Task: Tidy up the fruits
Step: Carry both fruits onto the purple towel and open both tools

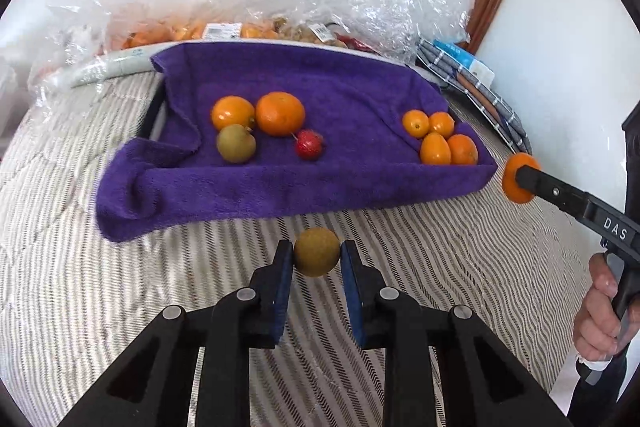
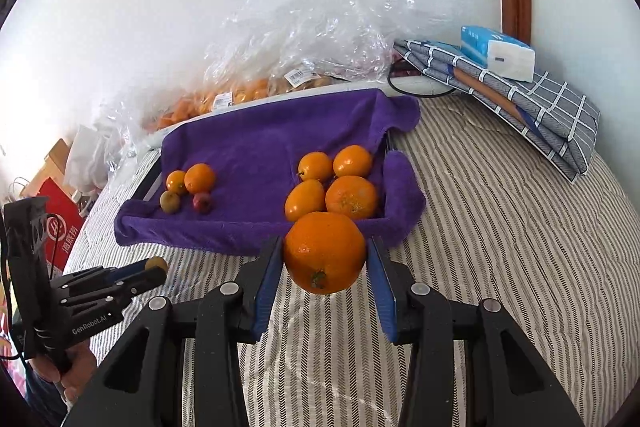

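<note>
Our left gripper (image 1: 317, 254) has its fingers clenched on a small round brownish-green fruit (image 1: 317, 251) above the striped bed (image 1: 400, 247); our right gripper (image 2: 325, 255) grasps a large orange (image 2: 325, 251) just before the purple towel-lined tray (image 2: 256, 147).

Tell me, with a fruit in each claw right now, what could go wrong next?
1. The small brown fruit is pinched only at its sides by the left claw; being round, it might slip and roll across the striped bedcover.
2. The orange in the right claw hangs just before the orange pile; dropped there, it could knock those fruits about on the purple towel.
</note>
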A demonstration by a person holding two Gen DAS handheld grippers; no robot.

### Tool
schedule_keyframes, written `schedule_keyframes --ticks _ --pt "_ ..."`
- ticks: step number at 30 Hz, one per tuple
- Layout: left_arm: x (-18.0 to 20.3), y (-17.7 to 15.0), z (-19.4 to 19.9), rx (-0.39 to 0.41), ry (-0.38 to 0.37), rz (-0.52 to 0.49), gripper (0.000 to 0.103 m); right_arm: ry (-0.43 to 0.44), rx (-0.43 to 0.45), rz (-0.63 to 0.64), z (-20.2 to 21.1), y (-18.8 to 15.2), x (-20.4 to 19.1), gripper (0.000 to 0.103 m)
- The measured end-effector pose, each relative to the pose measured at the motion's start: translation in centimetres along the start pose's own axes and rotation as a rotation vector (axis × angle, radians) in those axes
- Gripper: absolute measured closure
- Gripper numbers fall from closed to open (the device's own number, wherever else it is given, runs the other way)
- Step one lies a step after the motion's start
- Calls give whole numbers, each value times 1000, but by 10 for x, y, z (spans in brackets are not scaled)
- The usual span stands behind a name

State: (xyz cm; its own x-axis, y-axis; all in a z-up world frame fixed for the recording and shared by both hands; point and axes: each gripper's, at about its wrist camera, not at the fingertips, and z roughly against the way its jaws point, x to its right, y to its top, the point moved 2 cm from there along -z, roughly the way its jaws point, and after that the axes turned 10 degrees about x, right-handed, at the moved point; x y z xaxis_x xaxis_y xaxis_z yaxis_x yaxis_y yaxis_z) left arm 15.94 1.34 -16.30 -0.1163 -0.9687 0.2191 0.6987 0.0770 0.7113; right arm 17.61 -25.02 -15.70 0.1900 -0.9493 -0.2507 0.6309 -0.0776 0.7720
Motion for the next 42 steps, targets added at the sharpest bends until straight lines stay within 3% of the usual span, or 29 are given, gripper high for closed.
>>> schedule_keyframes --ticks 9,20,27,36,42 --pt "-25 21 44 112 98 92 80 5 24 6 18 7 -6 61" --pt "-47 52 68 192 126 130 79 -24 52 13 30 24 -9 61" --pt "-45 69 43 202 106 129 80 -11 47 15 6 34 -17 61" --pt "-49 78 -19 136 35 161 80 63 3 56 -58 34 -40 61" --pt "-51 73 -37 93 -32 177 80 94 -25 91 -86 28 -52 61"
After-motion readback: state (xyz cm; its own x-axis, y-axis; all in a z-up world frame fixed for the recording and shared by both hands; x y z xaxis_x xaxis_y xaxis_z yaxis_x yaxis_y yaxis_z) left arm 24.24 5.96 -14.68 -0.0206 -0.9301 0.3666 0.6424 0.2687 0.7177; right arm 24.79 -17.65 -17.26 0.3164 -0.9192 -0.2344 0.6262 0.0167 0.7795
